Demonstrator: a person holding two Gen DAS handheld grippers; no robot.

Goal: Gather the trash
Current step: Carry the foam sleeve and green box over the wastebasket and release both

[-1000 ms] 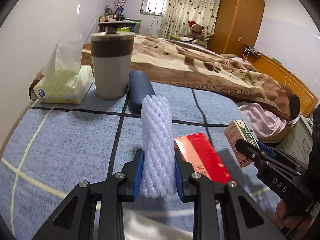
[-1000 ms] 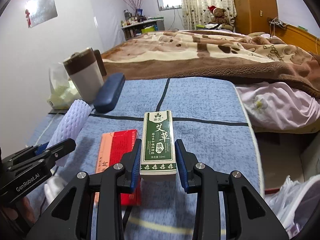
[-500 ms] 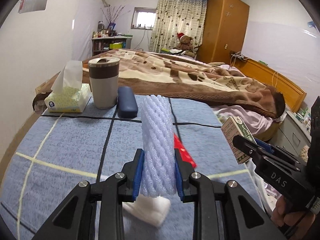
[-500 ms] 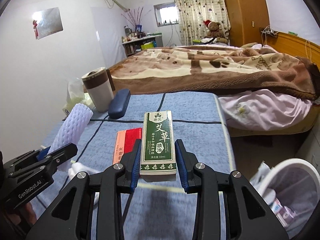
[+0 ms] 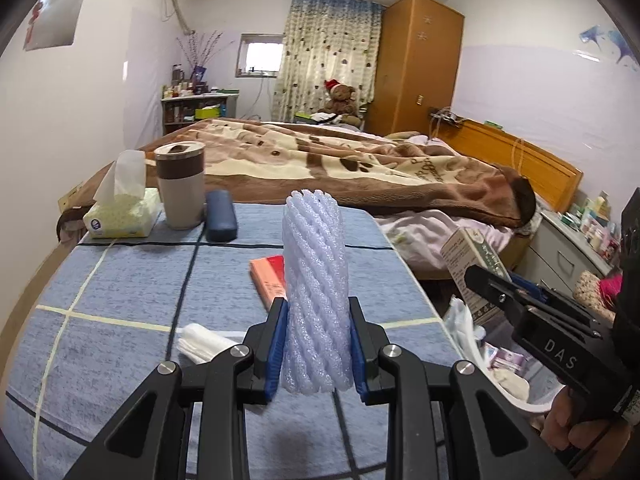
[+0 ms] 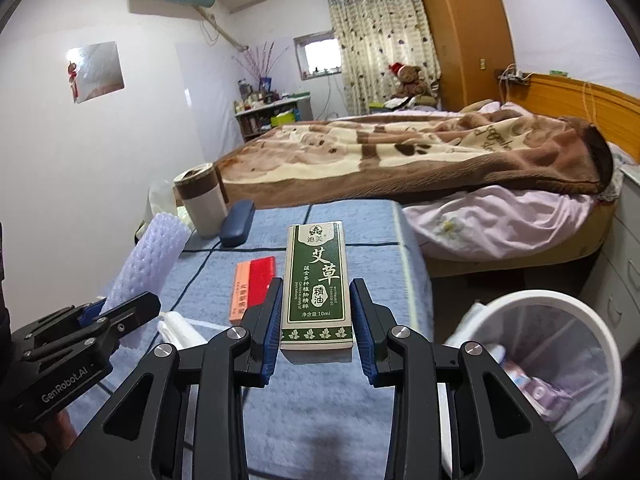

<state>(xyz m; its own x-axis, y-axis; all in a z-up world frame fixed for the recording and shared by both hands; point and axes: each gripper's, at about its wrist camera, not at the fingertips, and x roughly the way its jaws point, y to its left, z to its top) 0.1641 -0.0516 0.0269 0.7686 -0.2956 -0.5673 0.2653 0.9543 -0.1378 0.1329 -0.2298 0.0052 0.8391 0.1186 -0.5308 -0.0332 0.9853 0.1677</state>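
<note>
My left gripper is shut on a white foam net sleeve, held upright above the blue checked tablecloth. My right gripper is shut on a green and white carton with Chinese print, lifted near the table's right edge. A white mesh waste bin with wrappers inside stands on the floor at lower right. A red and orange packet and a white crumpled tissue lie on the table. The right gripper with the carton shows at the right of the left wrist view.
At the table's far end stand a tissue box, a brown and grey lidded cup and a dark blue case. A bed with a brown blanket lies beyond. Grey drawers stand right of the bin.
Both grippers rose and drew back toward the table's near right edge with their loads. The waste bin came into view at lower right, and the tissue now shows on the table.
</note>
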